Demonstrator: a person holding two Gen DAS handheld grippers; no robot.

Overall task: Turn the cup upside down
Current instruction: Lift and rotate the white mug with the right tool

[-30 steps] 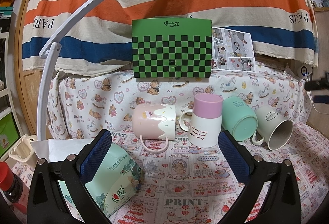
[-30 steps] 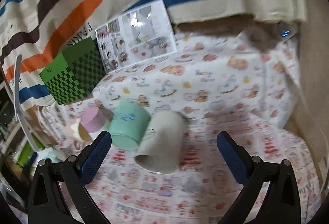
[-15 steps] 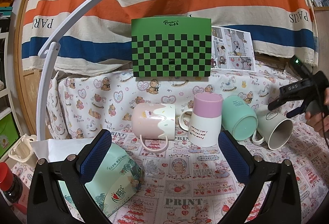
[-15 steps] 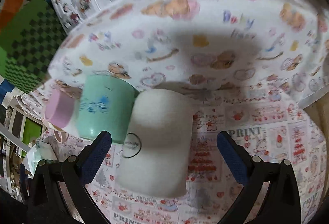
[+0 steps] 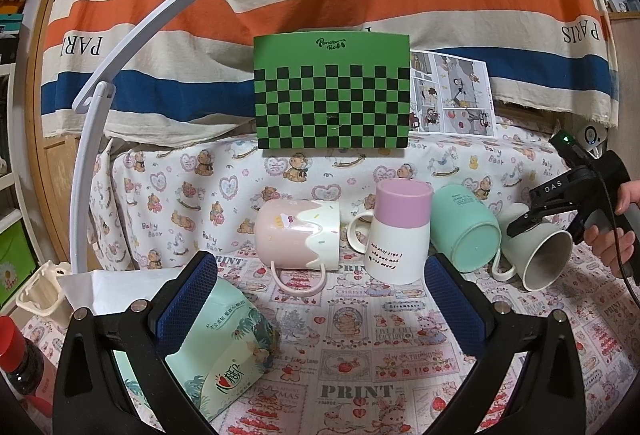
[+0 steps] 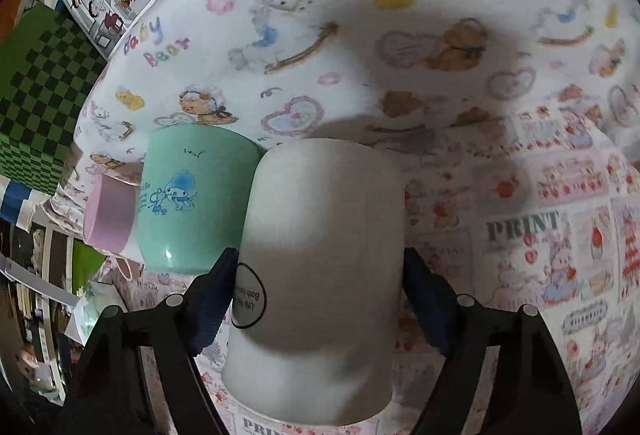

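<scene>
A pale grey-white cup (image 6: 320, 267) lies on its side on the printed cloth, mouth toward the front; it also shows at the right in the left wrist view (image 5: 540, 255). My right gripper (image 6: 320, 295) straddles it from above, with a blue pad against each side of the cup's body. Seen in the left wrist view, the right gripper (image 5: 560, 207) sits on top of the cup. My left gripper (image 5: 320, 299) is open and empty, hanging well in front of the row of cups.
A mint cup (image 5: 464, 231) lies touching the grey cup's left side. A pink-and-white cup (image 5: 400, 231) stands mouth down, and a pink cup (image 5: 300, 235) lies sideways. A tea pouch (image 5: 224, 351), green checkered box (image 5: 332, 95), lamp arm (image 5: 120, 55) and red-capped bottle (image 5: 16, 359) are nearby.
My right gripper has come down onto the grey cup and its jaws have narrowed around it. The left gripper has not moved.
</scene>
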